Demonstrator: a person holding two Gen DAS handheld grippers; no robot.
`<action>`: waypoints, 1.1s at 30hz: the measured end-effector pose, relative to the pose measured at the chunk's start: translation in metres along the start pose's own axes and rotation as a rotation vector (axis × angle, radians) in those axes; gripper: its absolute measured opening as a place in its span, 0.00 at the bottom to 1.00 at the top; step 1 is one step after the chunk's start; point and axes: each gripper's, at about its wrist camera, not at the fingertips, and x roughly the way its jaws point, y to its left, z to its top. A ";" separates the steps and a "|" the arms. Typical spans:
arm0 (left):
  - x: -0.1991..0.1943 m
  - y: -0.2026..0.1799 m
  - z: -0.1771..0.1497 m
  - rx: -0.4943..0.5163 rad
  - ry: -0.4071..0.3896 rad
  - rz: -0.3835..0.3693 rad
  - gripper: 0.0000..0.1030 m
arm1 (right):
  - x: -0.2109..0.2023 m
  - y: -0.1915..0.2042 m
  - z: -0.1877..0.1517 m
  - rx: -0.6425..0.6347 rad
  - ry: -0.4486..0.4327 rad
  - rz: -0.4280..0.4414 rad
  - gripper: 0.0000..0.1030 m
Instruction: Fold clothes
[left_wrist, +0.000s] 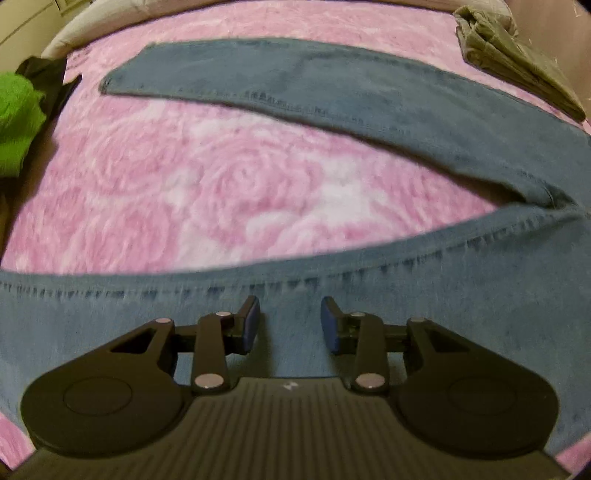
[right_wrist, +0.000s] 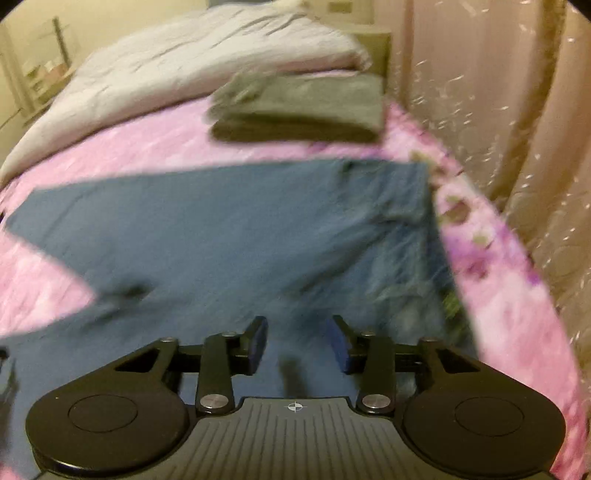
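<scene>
Covering the bed is a pink rose-patterned blanket (left_wrist: 229, 184), the broadest thing in either view. At the bed's far end lies a crumpled pale grey duvet (right_wrist: 192, 62), and a pinkish curtain (right_wrist: 509, 122) hangs along the bed's right edge. Spread flat on the blanket is a pair of blue jeans (left_wrist: 369, 96), legs parted in a V: one leg reaches toward the far left corner of the bed, the other runs along the near edge under the left tongs (left_wrist: 290, 323), and the waist end lies near the bed's right edge. A folded olive-grey garment (right_wrist: 303, 107) sits beyond the jeans toward the far right corner, apart from them. A bright green cloth (left_wrist: 18, 118) lies at the bed's left edge beside something dark. The left tongs hang above the near leg with jaws parted and nothing between them. The right tongs (right_wrist: 297, 345) are over the jeans' upper part, jaws likewise apart and empty; that view is blurred.
</scene>
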 end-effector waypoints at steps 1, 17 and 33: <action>-0.001 0.003 -0.005 -0.003 0.022 -0.006 0.31 | -0.003 0.013 -0.011 -0.017 0.032 0.003 0.42; -0.139 0.049 -0.007 0.012 0.103 0.036 0.37 | -0.123 0.087 -0.042 0.127 0.315 -0.069 0.64; -0.277 -0.039 -0.048 -0.073 -0.105 0.067 0.53 | -0.239 0.067 -0.015 -0.040 0.124 -0.005 0.99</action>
